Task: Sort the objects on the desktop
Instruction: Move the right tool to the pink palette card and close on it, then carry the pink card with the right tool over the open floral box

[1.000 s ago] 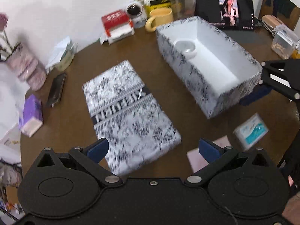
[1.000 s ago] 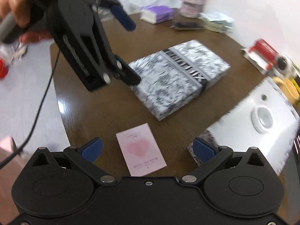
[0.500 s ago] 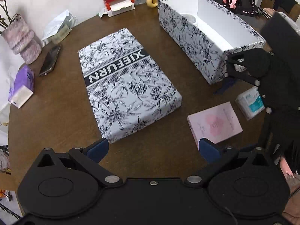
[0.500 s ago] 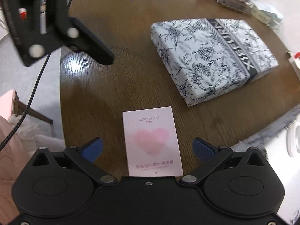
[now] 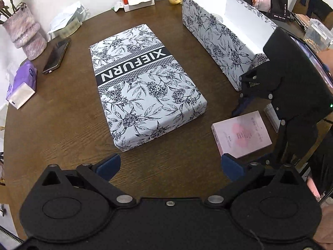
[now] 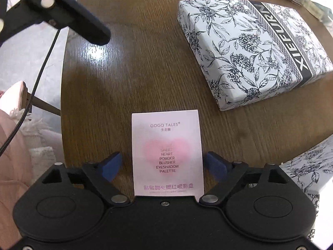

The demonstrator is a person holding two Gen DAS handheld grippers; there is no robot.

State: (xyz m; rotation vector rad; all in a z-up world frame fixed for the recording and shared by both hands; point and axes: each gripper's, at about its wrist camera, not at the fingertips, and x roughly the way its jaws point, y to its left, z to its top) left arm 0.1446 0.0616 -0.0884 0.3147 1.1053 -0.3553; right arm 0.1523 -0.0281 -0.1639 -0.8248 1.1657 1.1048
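Round brown wood table (image 5: 62, 125) against a white wall, clutter along the far edge. Biggest item: open floral box (image 5: 218, 35), white inside, at far right. Its floral lid (image 5: 145, 83) lies flat mid-table, "XIEFURN" band across it. Smaller: pink palette box (image 6: 167, 154), flat near the table's front-right edge, just beside the lid, not touching. Phone (image 5: 56, 55) and purple tissue pack (image 5: 19, 85) sit well apart on the left.

Right hand-held gripper (image 6: 164, 165) is low over the palette box, jaws spread apart, one blue pad on each long side, small gaps both sides, nothing clamped. Box's long axis runs straight forward along the fingers, so closing would pinch its short width. Left hand-held gripper (image 5: 169, 165) hangs wide open and empty, facing the lid, farther from the palette box. Right is clearly nearer; likely next is close, lift, carry to the open box behind-right.
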